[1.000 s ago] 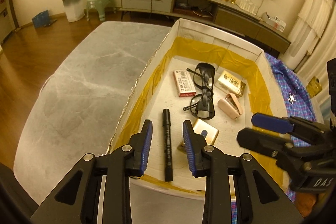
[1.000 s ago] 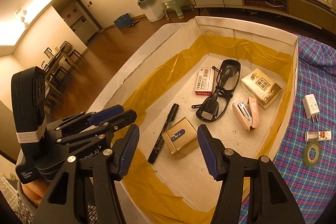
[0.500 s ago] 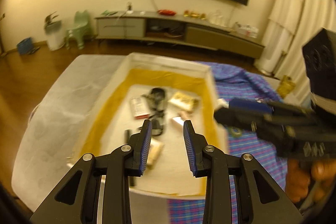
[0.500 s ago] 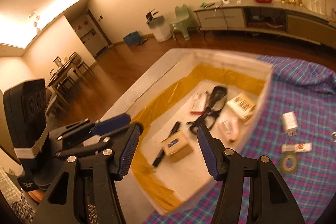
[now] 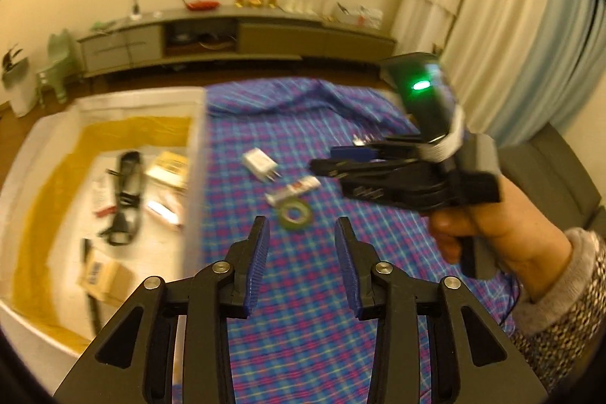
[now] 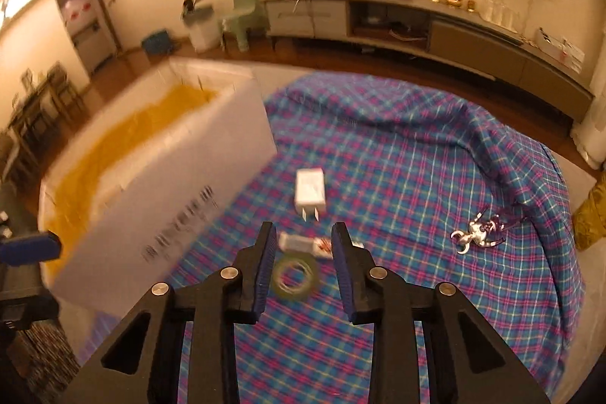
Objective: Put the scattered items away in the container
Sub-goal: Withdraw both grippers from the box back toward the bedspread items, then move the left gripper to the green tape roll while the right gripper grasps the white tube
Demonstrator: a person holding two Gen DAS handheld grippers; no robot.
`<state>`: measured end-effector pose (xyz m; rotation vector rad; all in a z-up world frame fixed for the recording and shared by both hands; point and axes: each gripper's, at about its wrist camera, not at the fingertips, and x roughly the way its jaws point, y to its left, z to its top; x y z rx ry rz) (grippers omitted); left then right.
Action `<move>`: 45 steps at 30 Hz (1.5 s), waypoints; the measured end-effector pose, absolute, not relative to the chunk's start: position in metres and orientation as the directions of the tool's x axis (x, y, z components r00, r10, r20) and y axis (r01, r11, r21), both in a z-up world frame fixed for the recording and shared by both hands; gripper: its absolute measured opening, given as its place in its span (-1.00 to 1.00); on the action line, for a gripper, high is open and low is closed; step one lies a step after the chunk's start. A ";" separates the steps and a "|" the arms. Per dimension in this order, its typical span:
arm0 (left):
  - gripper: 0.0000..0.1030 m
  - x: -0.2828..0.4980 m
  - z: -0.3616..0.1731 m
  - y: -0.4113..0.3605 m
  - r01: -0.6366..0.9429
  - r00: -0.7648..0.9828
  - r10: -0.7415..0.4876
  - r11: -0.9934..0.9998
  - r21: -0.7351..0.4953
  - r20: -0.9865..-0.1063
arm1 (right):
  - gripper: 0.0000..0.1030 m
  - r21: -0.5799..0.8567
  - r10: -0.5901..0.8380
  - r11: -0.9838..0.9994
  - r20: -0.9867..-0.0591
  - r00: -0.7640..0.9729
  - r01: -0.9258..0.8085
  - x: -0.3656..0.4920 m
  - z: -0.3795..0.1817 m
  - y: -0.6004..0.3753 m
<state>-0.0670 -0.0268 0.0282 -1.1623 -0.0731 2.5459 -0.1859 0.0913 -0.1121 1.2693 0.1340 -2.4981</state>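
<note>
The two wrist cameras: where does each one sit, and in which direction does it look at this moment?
Left wrist: sits behind the empty left gripper, looks down over the plaid cloth; the box is left, the right gripper and hand right.
Right wrist: sits behind the empty right gripper, looks down at the tape roll; one left fingertip shows.
Shared: charger, tube, tape roll, box, cloth.

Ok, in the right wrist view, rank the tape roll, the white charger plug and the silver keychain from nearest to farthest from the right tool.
1. Tape roll: on the plaid cloth, just beyond the right tool, between its open tips.
2. White charger plug: straight ahead, farther up the cloth.
3. Silver keychain: far off to the right.
</note>
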 end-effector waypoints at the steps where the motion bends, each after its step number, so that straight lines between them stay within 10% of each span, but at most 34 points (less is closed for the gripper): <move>1: -0.21 -0.070 0.023 -0.019 -0.283 -0.594 0.324 -0.941 -0.186 -0.736 | -0.38 0.036 -0.234 -0.934 -0.813 -0.534 0.355 -0.188 -0.122 0.089; 10: -0.20 -0.103 -0.024 0.006 -0.226 -0.509 0.288 -0.954 -0.196 -0.811 | -0.37 -0.119 -0.172 -0.875 -0.830 -0.531 0.469 -0.204 -0.170 0.086; 14: -0.20 -0.114 -0.036 0.008 -0.215 -0.494 0.278 -0.957 -0.194 -0.824 | 0.11 -0.123 -0.214 -0.845 -0.814 -0.539 0.520 -0.209 -0.178 0.085; 18: -0.19 -0.120 -0.048 0.013 -0.220 -0.479 0.266 -0.959 -0.179 -0.837 | 0.11 -0.097 -0.266 -0.825 -0.802 -0.535 0.556 -0.214 -0.183 0.086; 27: -0.18 -0.138 -0.068 0.020 -0.211 -0.467 0.243 -0.964 -0.160 -0.850 | 0.09 0.306 -0.489 -0.780 -0.842 -0.228 0.545 -0.222 -0.183 0.119; 45: -0.10 -0.166 -0.094 0.040 -0.213 -0.563 0.167 -0.976 -0.053 -0.809 | -0.41 0.144 -0.376 -0.847 -0.842 -0.387 0.511 -0.225 -0.187 0.126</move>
